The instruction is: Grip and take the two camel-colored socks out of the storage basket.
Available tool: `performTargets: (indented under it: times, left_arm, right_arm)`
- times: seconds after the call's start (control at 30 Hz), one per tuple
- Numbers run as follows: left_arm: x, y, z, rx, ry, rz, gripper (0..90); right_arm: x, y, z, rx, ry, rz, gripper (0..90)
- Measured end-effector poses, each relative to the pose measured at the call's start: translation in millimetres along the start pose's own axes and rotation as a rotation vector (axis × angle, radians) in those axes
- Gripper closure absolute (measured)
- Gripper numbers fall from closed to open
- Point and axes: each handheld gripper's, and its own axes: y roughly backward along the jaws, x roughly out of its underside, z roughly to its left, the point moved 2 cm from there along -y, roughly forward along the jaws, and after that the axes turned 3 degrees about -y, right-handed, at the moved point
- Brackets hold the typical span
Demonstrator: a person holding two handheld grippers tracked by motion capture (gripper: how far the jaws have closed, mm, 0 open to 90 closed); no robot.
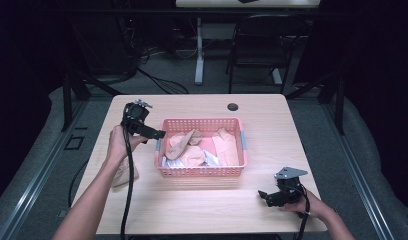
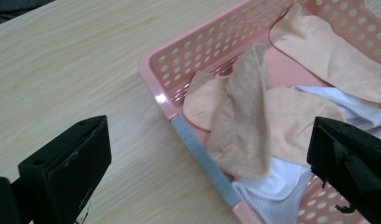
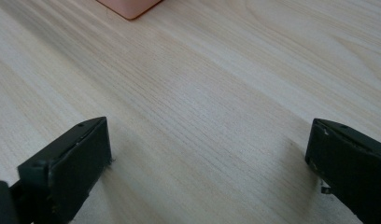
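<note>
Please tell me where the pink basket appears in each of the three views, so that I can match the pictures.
High view: the pink basket stands mid-table, socks inside.
Left gripper view: its corner and grey-taped rim run from centre to upper right.
Right gripper view: one rounded corner at the top edge.
Shared landmark: the light wooden table.

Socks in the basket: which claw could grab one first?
Probably the left claw: it is open at the basket rim, over a tan sock. The right claw is open too, but farther off over bare table.
</note>
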Motion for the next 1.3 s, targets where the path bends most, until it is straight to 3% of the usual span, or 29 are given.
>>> performTargets:
  times: [0.67, 1.1, 1.3]
  left_arm:
    - [-21.4, -46.0, -26.3, 0.049, -0.011, 0.004, 0.0]
    - [-18.1, -84.7, -42.4, 0.049, -0.029, 0.101, 1.6]
    - [-18.1, -93.5, -46.3, 0.040, -0.036, 0.124, 11.4]
  right_arm:
    - [0.0, 0.0, -0.1, -0.002, 0.000, 0.001, 0.0]
    - [0.0, 0.0, -0.1, -0.002, 0.000, 0.002, 0.0]
    - [0.1, -0.3, 0.0, -0.003, -0.003, -0.002, 0.0]
